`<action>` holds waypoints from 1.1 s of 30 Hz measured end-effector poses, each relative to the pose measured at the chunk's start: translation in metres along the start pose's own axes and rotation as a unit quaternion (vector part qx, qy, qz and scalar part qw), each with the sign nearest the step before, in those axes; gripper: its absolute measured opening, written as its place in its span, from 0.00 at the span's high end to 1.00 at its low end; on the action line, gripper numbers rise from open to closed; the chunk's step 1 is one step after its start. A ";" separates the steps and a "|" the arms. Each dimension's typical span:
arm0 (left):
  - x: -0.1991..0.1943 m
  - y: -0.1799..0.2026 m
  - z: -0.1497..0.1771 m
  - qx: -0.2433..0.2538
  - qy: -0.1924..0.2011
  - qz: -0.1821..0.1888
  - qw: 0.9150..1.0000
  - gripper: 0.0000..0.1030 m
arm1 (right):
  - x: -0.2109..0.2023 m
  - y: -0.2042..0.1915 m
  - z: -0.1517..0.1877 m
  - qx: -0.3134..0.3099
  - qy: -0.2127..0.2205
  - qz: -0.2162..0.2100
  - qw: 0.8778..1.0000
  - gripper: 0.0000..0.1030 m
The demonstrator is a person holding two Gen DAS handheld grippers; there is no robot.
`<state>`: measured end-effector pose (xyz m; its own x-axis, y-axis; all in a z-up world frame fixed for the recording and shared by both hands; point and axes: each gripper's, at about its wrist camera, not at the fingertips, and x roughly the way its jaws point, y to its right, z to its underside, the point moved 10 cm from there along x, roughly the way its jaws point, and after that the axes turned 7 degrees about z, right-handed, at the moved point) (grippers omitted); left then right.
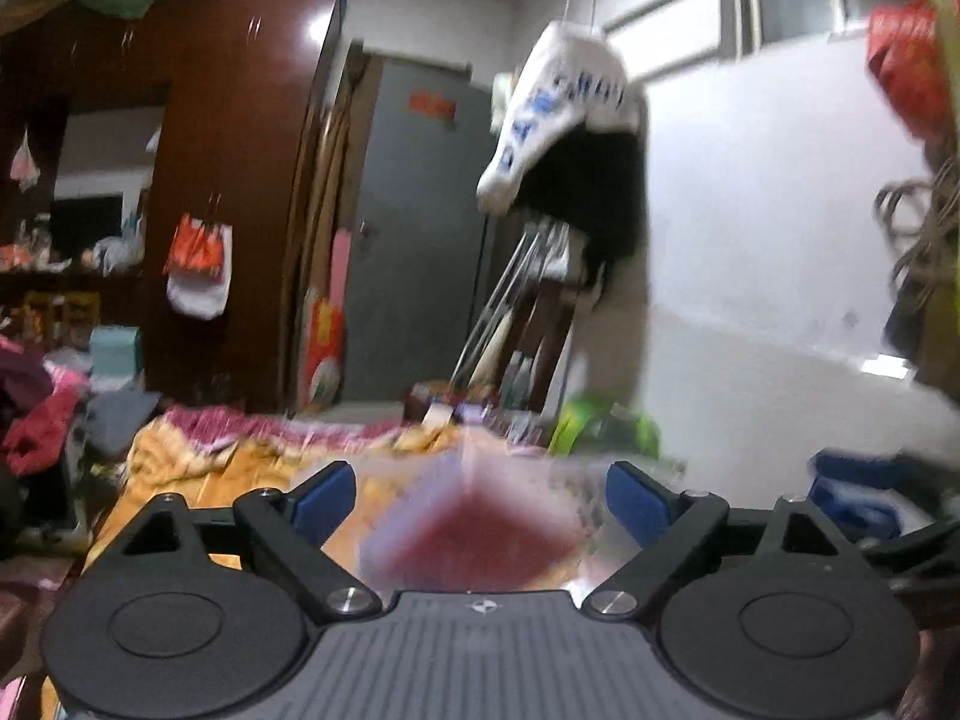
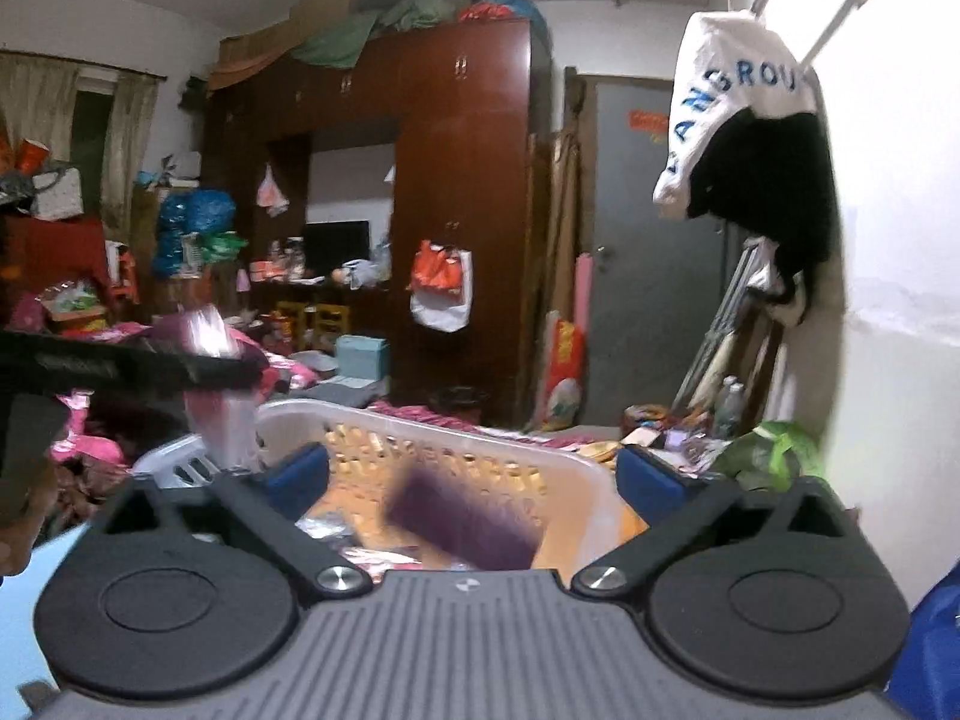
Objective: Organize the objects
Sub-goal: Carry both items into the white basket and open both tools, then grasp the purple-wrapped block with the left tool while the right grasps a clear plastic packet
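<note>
Cluttered bedroom; purple packet (image 2: 465, 525) slants down-right between the released right hand-held gripper (image 2: 471, 477).

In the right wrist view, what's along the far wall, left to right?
Curtained window → blue bag pile → dark screen → orange-and-white bag on the wardrobe → grey door → white cloth with blue letters.

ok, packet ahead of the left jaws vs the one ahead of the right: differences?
Left packet is red with a pale lilac edge; right packet is dark purple. Left packet sits corner-up; right packet is a slanted strip. Both are blurred, clear of the open jaws.
</note>
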<state>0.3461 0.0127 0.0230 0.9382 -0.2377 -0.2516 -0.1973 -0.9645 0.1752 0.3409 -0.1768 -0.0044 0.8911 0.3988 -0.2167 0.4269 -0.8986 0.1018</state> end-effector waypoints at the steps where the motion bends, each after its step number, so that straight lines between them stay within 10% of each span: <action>1: 0.000 -0.001 0.004 0.006 -0.001 -0.001 1.000 0.10 | -0.006 0.000 0.005 0.001 -0.006 -0.001 1.000 0.00; 17: -0.168 0.051 0.139 0.033 0.023 -0.007 0.999 0.10 | -0.160 -0.022 0.153 0.139 -0.028 -0.086 0.986 0.00; 24: -0.170 0.096 0.155 0.080 0.023 0.010 0.997 0.10 | -0.140 -0.047 0.158 0.080 -0.069 -0.090 0.990 0.42; 33: -0.143 0.080 0.187 0.083 -0.028 -0.013 0.996 0.10 | -0.127 -0.071 0.173 0.022 -0.089 -0.092 0.991 0.53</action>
<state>0.1430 -0.0518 -0.1052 0.9275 -0.2135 -0.3070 -0.2212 -0.9752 0.0099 0.1706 -0.1951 -0.1524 0.7555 0.5212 -0.3969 0.5690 -0.8223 0.0033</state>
